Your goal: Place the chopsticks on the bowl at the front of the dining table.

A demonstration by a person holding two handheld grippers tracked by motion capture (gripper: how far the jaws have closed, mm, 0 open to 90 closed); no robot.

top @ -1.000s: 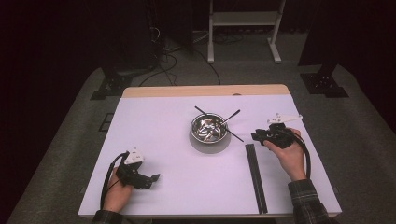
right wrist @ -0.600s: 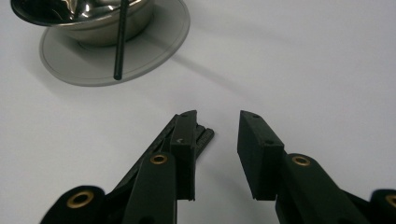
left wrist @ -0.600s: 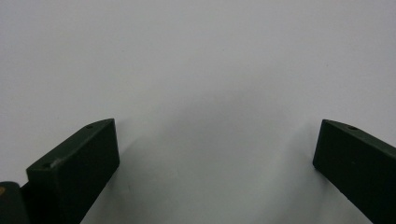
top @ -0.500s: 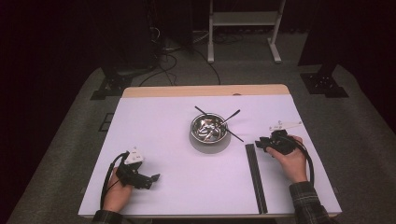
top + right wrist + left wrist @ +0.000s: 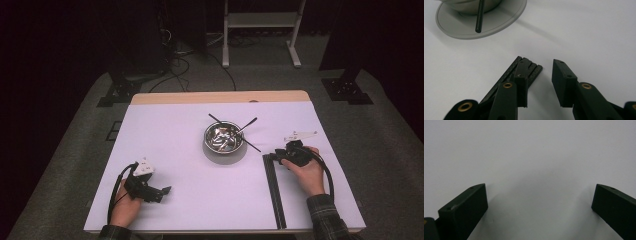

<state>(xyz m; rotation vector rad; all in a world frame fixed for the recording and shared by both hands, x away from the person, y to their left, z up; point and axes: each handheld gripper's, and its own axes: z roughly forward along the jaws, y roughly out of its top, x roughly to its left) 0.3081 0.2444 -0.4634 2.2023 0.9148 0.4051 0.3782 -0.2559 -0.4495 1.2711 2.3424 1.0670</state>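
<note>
Bowl [image 5: 225, 142]: steel, round, on a flat grey base, standing at the middle of the white table [image 5: 175, 135]. Contents: a heap of small shiny metal pieces, too small to name. Three thin black sticks [image 5: 248, 122] lean in it and jut over the rim, toward the far left, the far right and the near right. In the right gripper view the end of one stick [image 5: 479, 16] hangs over the bowl's base.

Bars [image 5: 274, 190]: a bundle of long, flat black bars lying on the table, right of the bowl and apart from it, running from near the right gripper to the table's near edge. Their far ends [image 5: 530, 68] lie side by side, ribbed on top.

Right gripper [image 5: 286, 156]: held in the right hand [image 5: 310, 175] at the far end of the bars, low over the table. Jaws part-way open, empty, nothing clamped. In its own view one jaw stands over the bar ends, whether touching cannot be told; the other stands over bare table just beside them.

Left gripper [image 5: 160, 191]: held in the left hand [image 5: 125, 207] at the near left of the table, well apart from bowl and bars. Jaws wide apart, empty, over bare table.
</note>
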